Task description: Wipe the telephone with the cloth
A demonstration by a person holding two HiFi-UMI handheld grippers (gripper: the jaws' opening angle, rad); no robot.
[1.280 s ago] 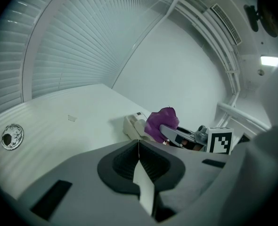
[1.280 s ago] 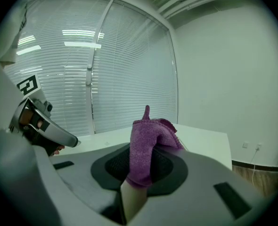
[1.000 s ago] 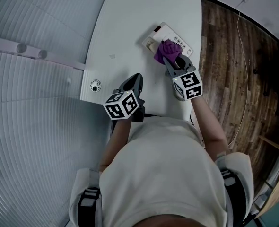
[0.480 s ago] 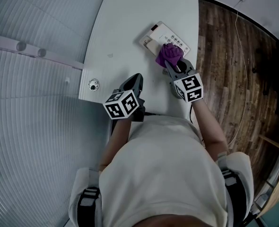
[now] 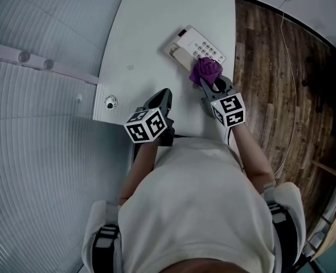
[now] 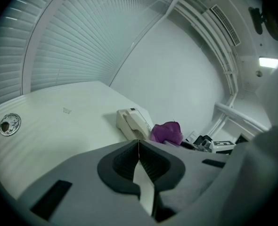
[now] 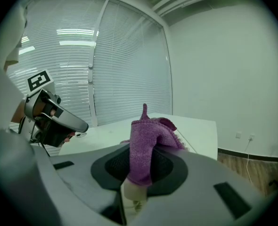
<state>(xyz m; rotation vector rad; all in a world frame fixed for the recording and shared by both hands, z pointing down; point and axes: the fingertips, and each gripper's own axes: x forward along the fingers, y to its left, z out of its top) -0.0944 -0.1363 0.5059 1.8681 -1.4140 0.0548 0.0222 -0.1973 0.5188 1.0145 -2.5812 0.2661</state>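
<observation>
A white telephone (image 5: 194, 48) with a keypad lies on the white table (image 5: 151, 33), also seen as the telephone (image 6: 132, 123) in the left gripper view. My right gripper (image 5: 209, 83) is shut on a bunched purple cloth (image 5: 206, 70), which rests against the phone's near right end. The cloth (image 7: 147, 140) fills the jaws in the right gripper view and hides the phone there. My left gripper (image 5: 161, 98) hangs shut and empty over the table's near edge, left of the phone. The cloth (image 6: 167, 133) shows beside the phone.
A round metal fitting (image 5: 110, 102) sits at the table's near left corner. Window blinds (image 5: 37, 33) run along the left. Wooden floor (image 5: 276, 73) with a thin cable (image 5: 296, 78) lies to the right of the table.
My right gripper has slid the purple cloth back toward me along the phone, uncovering the keypad. The left gripper has stayed put.
</observation>
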